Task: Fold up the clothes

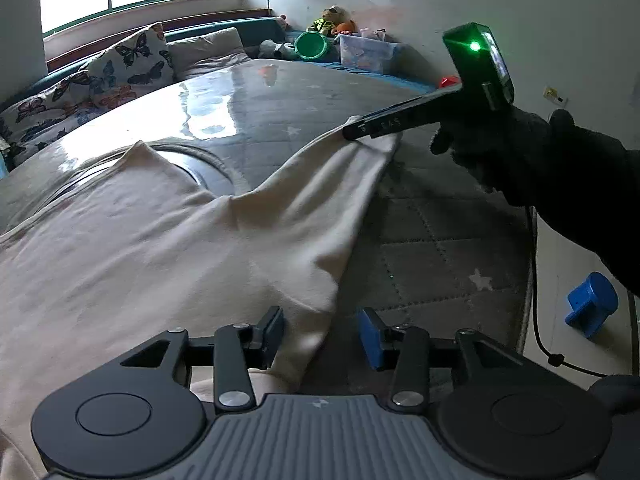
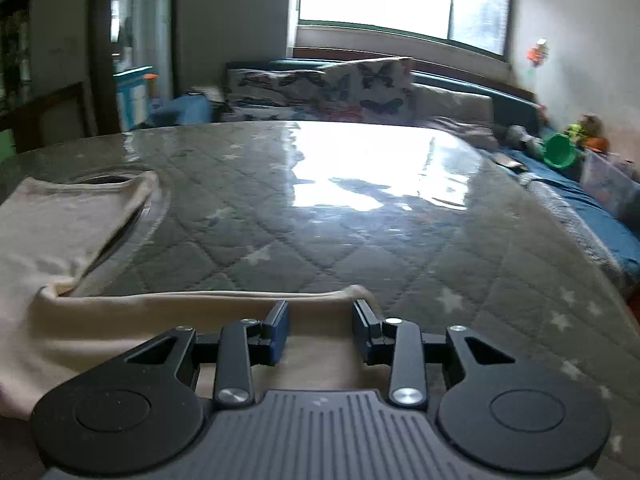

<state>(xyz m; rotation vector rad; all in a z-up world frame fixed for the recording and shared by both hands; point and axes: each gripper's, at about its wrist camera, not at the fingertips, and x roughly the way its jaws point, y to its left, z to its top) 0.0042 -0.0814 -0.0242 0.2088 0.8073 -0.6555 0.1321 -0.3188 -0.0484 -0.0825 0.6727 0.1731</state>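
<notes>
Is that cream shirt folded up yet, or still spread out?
Mostly spread out. The cream shirt lies flat on the quilted table, with one edge raised at the right gripper. No finished fold shows.

1. Left claw (image 1: pixel 322 334): black linkage arms, silver pivot screws, grey ribbed housing, one blue finger pad, one dark.
2. Right claw (image 2: pixel 321 330): same build; in the left view it showed a green LED and white markings.
3. Hand (image 1: pixel 500 152) wore a black fuzzy glove.
</notes>
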